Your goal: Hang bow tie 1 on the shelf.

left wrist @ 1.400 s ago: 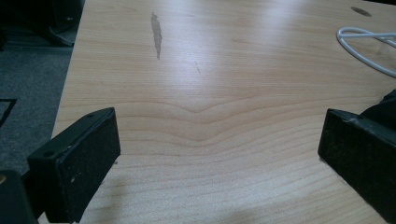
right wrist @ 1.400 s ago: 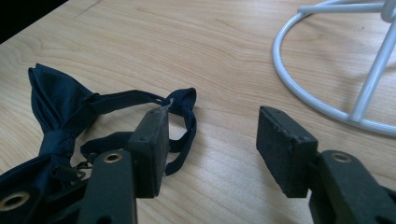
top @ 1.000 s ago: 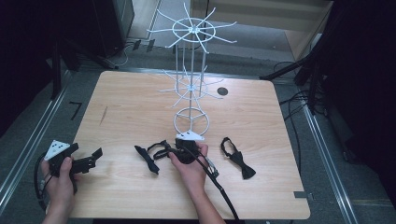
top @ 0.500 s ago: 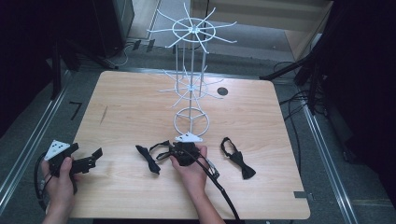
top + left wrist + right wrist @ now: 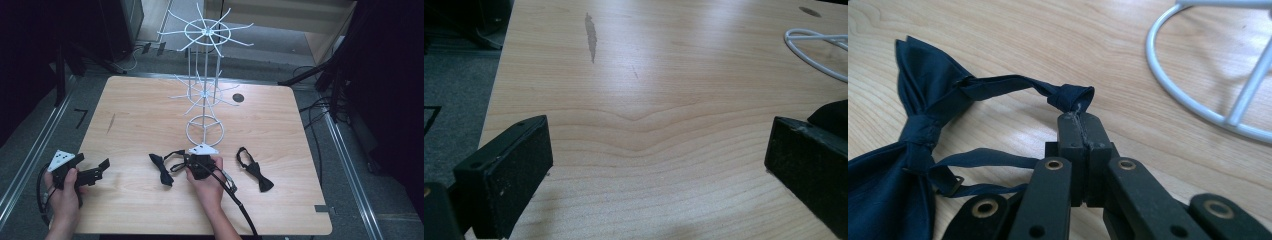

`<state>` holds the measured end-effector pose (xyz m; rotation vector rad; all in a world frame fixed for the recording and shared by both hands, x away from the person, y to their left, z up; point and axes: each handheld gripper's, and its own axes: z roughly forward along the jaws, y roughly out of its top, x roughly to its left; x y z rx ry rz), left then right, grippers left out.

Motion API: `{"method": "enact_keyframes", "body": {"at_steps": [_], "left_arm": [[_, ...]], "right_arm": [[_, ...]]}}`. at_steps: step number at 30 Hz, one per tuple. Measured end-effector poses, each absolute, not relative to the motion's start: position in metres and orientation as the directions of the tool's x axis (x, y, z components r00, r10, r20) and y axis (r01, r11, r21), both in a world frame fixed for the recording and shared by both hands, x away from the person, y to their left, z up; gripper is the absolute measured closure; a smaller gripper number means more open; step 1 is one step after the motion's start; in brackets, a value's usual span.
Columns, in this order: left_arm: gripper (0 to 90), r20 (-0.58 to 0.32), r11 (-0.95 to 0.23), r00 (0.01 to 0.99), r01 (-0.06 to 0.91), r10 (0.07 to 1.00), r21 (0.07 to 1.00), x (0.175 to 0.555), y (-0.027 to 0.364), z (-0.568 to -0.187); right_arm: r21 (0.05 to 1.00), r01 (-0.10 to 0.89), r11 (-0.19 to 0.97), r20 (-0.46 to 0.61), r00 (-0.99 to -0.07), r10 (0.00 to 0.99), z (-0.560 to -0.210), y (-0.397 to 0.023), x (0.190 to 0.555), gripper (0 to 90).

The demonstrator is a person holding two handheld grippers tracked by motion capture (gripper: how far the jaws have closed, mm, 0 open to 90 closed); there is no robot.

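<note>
Wooden table (image 5: 150,115), rounded corners, seen from above; a dark streak (image 5: 590,36) marks its left part and a round dark hole (image 5: 238,98) lies near the far edge. White wire rack (image 5: 205,90) stands upright at centre: a ring base (image 5: 1198,107) on the wood, a post, and two tiers of radiating hooks, the upper tier wider.

Right gripper (image 5: 192,161), held in the right hand (image 5: 206,180), lies just in front of the ring base, with a grey plate on top and its cable (image 5: 235,197) trailing toward the near edge. Its jaws are pressed together on the strap (image 5: 1048,92) of a dark bow tie (image 5: 161,169), whose bow rests on the table to the left of the gripper; the strap loops from the knot to the jaw tips.

Left gripper (image 5: 92,172), held in the left hand (image 5: 62,187) at the near left corner of the table, rests low over the wood, well apart from the rack. Its jaws stand wide apart with bare table between them.

A second bow tie (image 5: 255,169) lies flat to the right of the right hand, strap curled, touching neither gripper.
</note>
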<state>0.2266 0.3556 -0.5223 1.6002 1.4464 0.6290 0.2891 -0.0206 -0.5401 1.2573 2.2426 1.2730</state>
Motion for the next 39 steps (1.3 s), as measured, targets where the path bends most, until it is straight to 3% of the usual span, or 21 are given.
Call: {"method": "enact_keyframes", "body": {"at_steps": [9,14,39], "left_arm": [[0.0,-0.172,0.043,0.199,0.524,0.965,0.851,0.227,0.355,-0.522],[0.0,-0.123,0.001,0.197,0.526,0.973,0.85,0.226,0.35,-0.522],[0.0,-0.139,0.007,0.215,0.522,0.967,0.853,0.227,0.347,-0.522]], "right_arm": [[0.847,0.487,0.213,0.145,-0.597,0.789,-0.527,-0.028,0.281,90.0],[0.869,0.453,0.197,0.132,-0.598,0.791,-0.514,-0.034,0.278,90.0],[0.925,0.352,0.143,0.097,-0.583,0.807,-0.479,-0.059,0.27,90.0]]}}
